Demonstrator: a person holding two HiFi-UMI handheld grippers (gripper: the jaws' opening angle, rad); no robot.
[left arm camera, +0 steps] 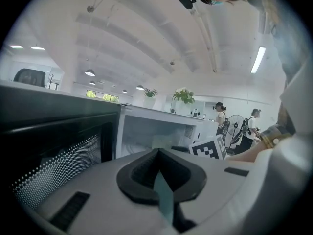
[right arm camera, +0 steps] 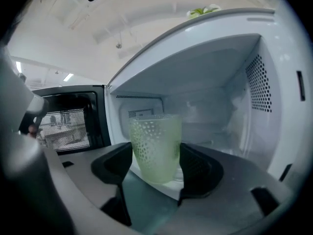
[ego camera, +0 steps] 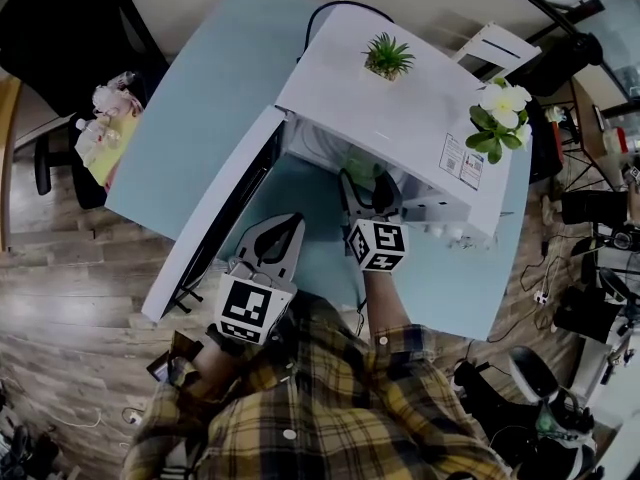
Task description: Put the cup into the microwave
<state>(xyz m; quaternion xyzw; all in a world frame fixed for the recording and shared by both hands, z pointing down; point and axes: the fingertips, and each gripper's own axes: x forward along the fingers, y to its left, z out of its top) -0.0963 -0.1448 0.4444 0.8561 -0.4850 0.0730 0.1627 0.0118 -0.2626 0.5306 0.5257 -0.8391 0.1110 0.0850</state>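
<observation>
In the head view, the white microwave (ego camera: 400, 118) sits on the light-blue table (ego camera: 200, 98), and its door (ego camera: 215, 218) is swung wide open on the microwave's left side. A small green plant (ego camera: 388, 56) and a pot of white flowers (ego camera: 500, 113) stand on top of the microwave. Your right gripper (ego camera: 365, 190) reaches into the mouth of the microwave. A bit of the pale green cup (ego camera: 362, 175) shows just ahead of it, under the microwave's top edge. Your left gripper (ego camera: 283, 226) is in front of the microwave, between the open door and your right gripper, over the table.

In the left gripper view, your left gripper (left arm camera: 159, 168) has its fingers (left arm camera: 137, 173) together with nothing between them; only a thin strip of blue table shows at the seam. The dark door (left arm camera: 54, 151) fills the side left of the microwave's white cavity (left arm camera: 151, 131).

In the right gripper view, your right gripper (right arm camera: 155, 155) has its fingers (right arm camera: 198, 168) clamped on the cup (right arm camera: 155, 141), one dark pad against each side. The cup is upright, pale green with a dotted pattern. It sits at the front edge of the microwave's floor (right arm camera: 220, 141), just inside the opening. You can't tell from here whether its base rests on that floor. The door (right arm camera: 68, 124) stands open to the left of the cavity.
</observation>
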